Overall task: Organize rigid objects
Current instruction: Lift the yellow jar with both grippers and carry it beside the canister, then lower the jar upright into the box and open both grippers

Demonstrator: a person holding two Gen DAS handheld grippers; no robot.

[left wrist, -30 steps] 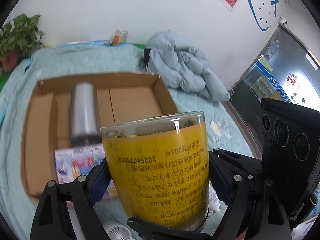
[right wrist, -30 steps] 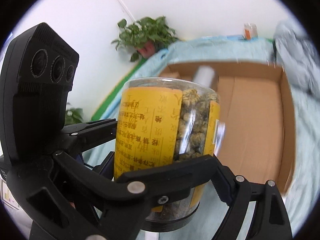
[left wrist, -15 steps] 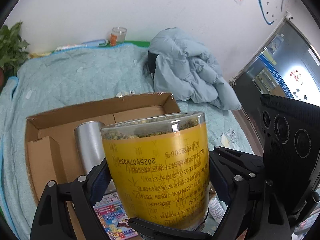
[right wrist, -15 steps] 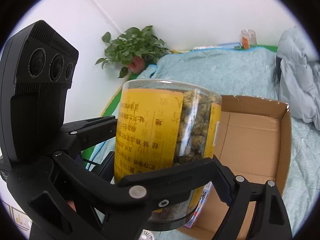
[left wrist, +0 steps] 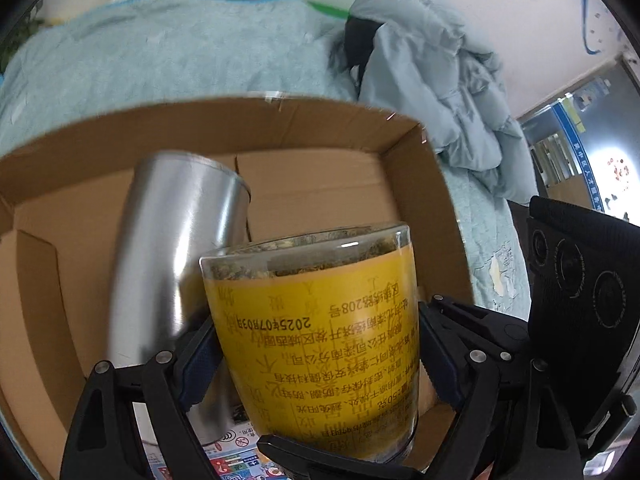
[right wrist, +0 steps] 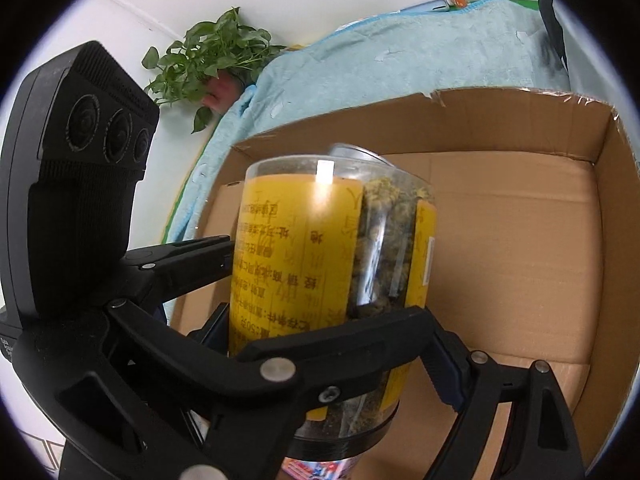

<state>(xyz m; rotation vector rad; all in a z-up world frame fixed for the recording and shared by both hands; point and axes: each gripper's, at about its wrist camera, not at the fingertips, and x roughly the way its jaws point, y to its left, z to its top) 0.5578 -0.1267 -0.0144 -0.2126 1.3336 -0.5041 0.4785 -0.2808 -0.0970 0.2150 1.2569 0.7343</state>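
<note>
1. The jar (left wrist: 316, 344) of dried flowers with the yellow label hangs over the open cardboard box (left wrist: 436, 184), neck down and base up; both your left gripper (left wrist: 316, 364) and your right gripper (right wrist: 332, 312) are clamped on its sides, jaws spread wide around it
2. The steel tumbler (left wrist: 176, 256) stands in the box just beside the jar on the left; if you bring the jar down on that side you risk knocking the tumbler over
3. Two grippers share one smooth round wall, so if one hand turns or lets go ahead of the other, the jar could twist and slip out
4. A colourful printed booklet (left wrist: 224, 456) lies under the jar; set on its edge, the jar may rock or tip
5. The label print reads upside down: "2025", "07" and "03" in a date line, "208" above it, and Chinese text too small to make out; no brand name is legible
</note>
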